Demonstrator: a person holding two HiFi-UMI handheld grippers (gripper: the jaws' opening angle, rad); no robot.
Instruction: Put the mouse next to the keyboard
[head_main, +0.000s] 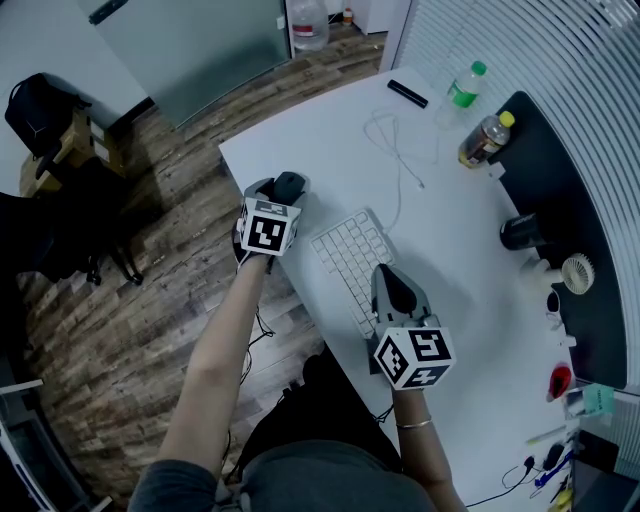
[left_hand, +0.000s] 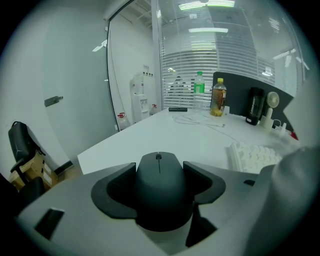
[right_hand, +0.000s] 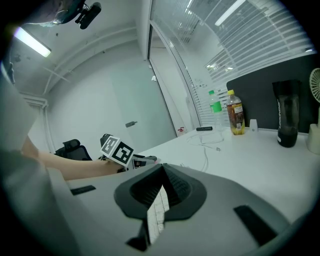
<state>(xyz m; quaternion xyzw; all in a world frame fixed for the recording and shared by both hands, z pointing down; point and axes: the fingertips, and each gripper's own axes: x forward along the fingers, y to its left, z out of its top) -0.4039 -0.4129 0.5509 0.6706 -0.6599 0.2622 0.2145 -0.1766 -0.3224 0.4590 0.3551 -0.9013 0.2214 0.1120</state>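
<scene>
My left gripper (head_main: 283, 193) is shut on the black mouse (head_main: 291, 184) near the left edge of the white desk (head_main: 450, 300). In the left gripper view the mouse (left_hand: 160, 200) fills the space between both dark jaws, its scroll wheel pointing away. The white keyboard (head_main: 350, 258) lies just right of it, seen as keyboard (left_hand: 252, 155) at that view's right. My right gripper (head_main: 393, 278) hovers over the keyboard's near end, shut with nothing in it. In the right gripper view, a strip of keyboard (right_hand: 156, 212) shows under the meeting jaws.
A white cable (head_main: 400, 150) trails beyond the keyboard. Farther back stand a green-capped bottle (head_main: 462, 88), a yellow-capped bottle (head_main: 485, 140) and a black bar-shaped item (head_main: 407, 93). A black tumbler (head_main: 522, 232) and a small fan (head_main: 577, 272) sit by the dark partition at right.
</scene>
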